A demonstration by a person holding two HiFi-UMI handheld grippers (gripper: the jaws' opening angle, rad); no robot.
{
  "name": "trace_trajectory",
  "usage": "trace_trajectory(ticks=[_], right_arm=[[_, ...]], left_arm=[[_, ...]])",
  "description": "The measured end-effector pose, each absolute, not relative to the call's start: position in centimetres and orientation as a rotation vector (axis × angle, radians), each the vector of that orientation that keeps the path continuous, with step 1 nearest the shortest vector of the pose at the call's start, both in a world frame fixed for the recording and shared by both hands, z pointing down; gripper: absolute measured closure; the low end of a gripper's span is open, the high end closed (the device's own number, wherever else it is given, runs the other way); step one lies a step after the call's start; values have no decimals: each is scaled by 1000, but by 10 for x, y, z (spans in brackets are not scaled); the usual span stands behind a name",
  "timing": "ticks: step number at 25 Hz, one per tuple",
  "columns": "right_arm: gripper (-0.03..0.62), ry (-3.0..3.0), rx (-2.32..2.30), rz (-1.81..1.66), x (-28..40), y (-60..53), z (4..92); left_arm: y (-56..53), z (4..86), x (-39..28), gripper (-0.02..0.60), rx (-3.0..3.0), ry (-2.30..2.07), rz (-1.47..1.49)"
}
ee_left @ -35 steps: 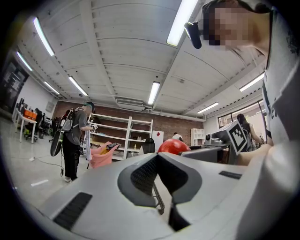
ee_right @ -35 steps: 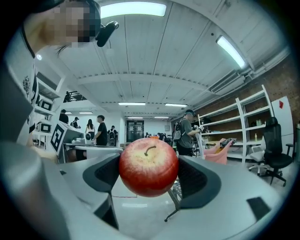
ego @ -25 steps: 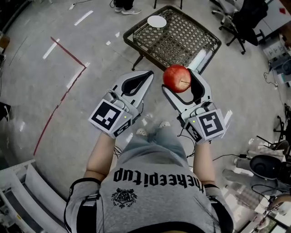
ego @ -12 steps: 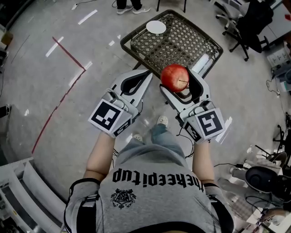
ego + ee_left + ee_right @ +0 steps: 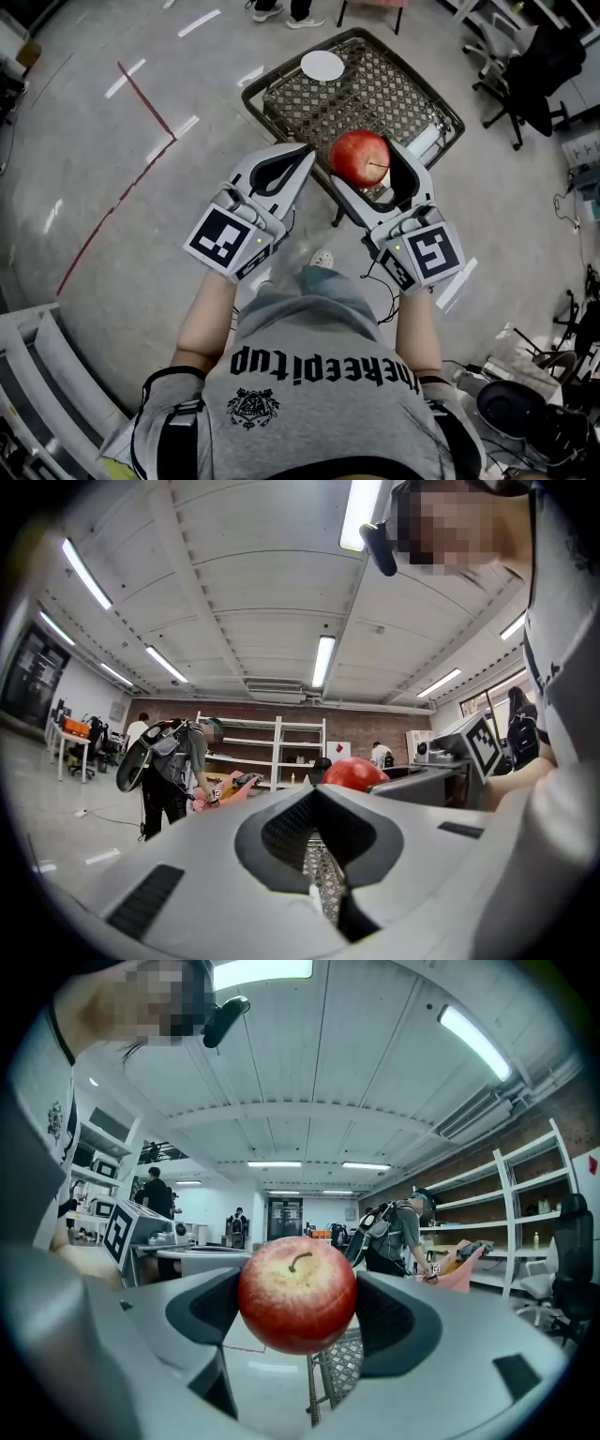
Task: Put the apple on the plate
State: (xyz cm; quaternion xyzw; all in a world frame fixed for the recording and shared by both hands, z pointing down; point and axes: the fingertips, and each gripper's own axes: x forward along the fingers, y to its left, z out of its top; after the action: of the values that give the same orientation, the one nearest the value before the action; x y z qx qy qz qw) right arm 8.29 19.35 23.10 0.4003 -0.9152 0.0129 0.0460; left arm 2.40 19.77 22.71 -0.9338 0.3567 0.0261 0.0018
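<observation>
Principal hazard: loss of the apple [image 5: 360, 159] before it reaches the plate [image 5: 322, 66]. The fruit is round and smooth-skinned and is retained only by side pressure from two jaws, so any slackening of the squeeze, or a sharp tilt of the gripper, is likely to let it slip. It hangs in the air over the near edge of the mesh table [image 5: 375, 89], so a drop here probably ends on the floor or with the apple bouncing off the table frame. Second hazard: the plate is small and sits at the far corner of the table, close to the rim. An apple released high or off-centre may roll off the plate and over that edge. The right gripper [image 5: 367, 167] is clamped on the apple, one jaw pressing each flank, with the stem pointing upward and back toward the gripper body. The apple sits at the jaw tips, not deep in the throat, which leaves little margin against slipping. The left gripper [image 5: 292, 159] has its jaws pressed together with nothing between them. It is held just beside the right gripper, and no part of it touches the apple. The plate lies well apart from the apple, ahead and slightly to the left.
</observation>
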Motion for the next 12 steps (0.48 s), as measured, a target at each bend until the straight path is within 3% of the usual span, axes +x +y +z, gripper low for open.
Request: trace_trajectory(ticks=[12], right_arm=[[197, -2864, 1094, 67, 127, 150, 236]], left_arm=[[159, 232, 72, 565, -2878, 1236, 48]])
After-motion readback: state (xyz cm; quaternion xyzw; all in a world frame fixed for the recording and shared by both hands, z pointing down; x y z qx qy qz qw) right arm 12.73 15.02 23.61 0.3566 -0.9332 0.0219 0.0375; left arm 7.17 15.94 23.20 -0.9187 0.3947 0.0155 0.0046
